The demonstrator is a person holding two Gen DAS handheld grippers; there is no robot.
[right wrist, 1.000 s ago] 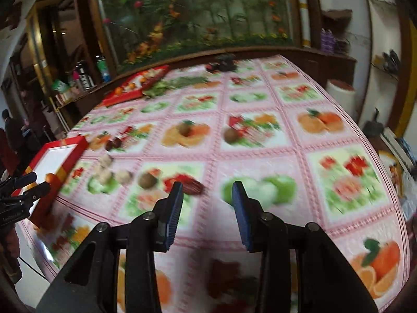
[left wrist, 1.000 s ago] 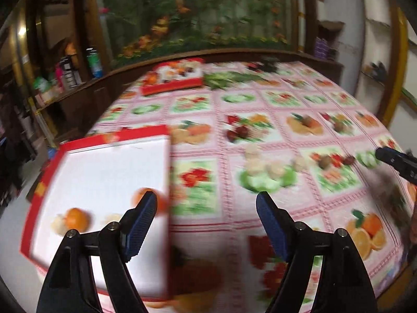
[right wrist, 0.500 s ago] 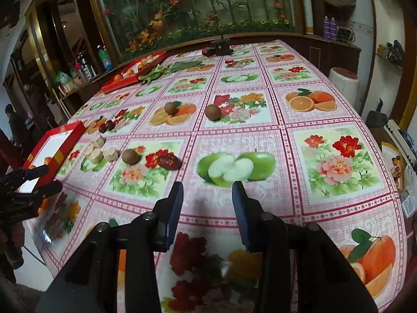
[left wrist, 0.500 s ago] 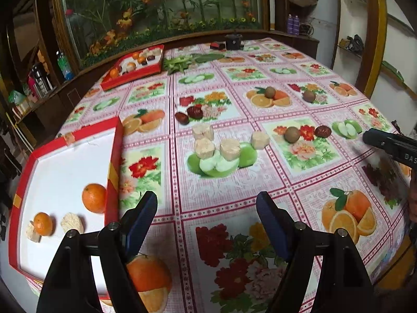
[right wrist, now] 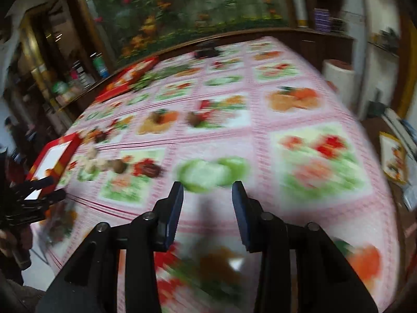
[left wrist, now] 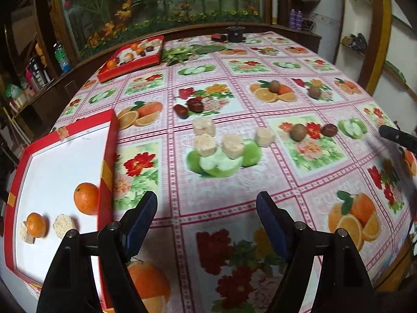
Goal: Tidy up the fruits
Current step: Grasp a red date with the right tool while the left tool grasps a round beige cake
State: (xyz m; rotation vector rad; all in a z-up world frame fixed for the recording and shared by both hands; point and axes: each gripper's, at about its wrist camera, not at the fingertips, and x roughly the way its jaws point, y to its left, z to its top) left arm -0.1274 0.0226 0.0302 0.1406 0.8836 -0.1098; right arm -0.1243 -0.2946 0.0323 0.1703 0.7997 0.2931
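Both grippers hang empty over the counter point(left wrist: 208, 200), the left gripper point(left wrist: 207, 217) with jaws spread wide, the right gripper point(right wrist: 207, 206) with jaws parted too (its view is badly smeared). Nearest, the red tray point(left wrist: 105, 156) holds two oranges point(left wrist: 86, 198) and a couple of pale chunks, so sorting looks barely begun. Beyond it four pale chunks point(left wrist: 206, 144), kiwis point(left wrist: 298, 132) and dark red fruits point(left wrist: 195, 104) still sit loose on the cloth, and a second tray point(left wrist: 122, 71) far back is already filled.
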